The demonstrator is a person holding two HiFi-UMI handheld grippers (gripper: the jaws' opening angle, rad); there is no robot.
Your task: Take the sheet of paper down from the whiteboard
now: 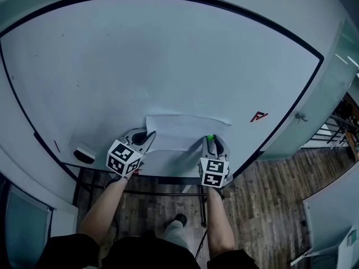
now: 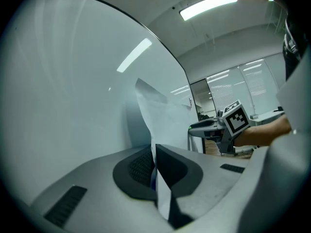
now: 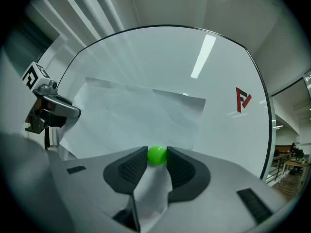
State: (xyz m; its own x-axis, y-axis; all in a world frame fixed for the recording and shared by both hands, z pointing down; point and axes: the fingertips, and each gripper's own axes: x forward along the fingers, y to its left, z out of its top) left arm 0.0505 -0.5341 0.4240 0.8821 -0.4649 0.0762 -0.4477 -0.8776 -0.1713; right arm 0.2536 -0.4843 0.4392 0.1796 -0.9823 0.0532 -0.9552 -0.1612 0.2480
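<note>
Paper lies on the whiteboard; our left claw pinches its eight-o'clock corner, our right claw clamps a green ball.

We see our right gripper with its jaws closed on a green ball, both pads touching it. The ball sits on the lower part of the sheet of paper, which lies creased but flat against the whiteboard. At the sheet's left edge we see the left gripper, pointing in toward it. A red mark sits to the sheet's right, apart from it.
</note>
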